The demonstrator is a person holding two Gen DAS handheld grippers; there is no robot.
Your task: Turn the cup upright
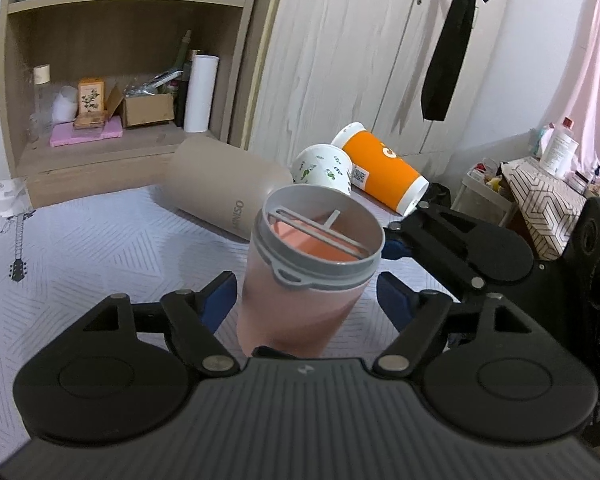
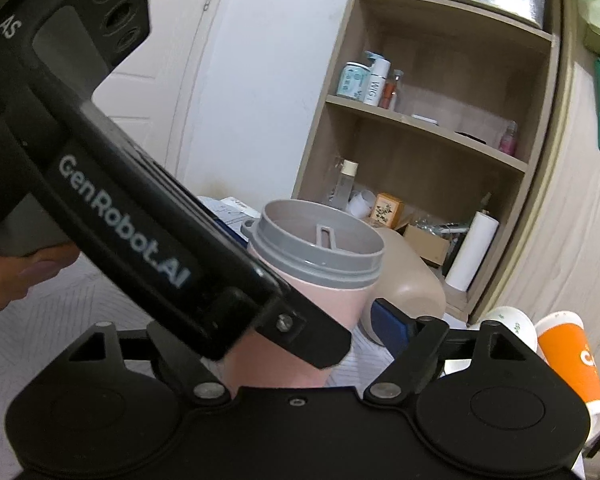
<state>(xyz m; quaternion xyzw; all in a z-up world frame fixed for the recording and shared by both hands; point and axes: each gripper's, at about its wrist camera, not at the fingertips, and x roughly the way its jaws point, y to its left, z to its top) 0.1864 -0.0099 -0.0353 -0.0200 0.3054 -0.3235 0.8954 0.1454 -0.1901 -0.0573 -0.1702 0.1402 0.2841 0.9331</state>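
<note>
A pink cup with a grey rim collar stands nearly upright, mouth up, on the patterned white surface. My left gripper is open with a blue-padded finger on each side of the cup, gaps showing. The right gripper's black body reaches in from the right, close to the rim. In the right wrist view the pink cup stands between my right gripper's fingers; the blue pad stands off the cup. The left gripper's body hides the other finger.
A beige cylinder lies on its side behind the cup. A white leaf-print paper cup and an orange paper cup lie tipped beside it. A wooden shelf unit with boxes and bottles stands behind. A cluttered stand is at right.
</note>
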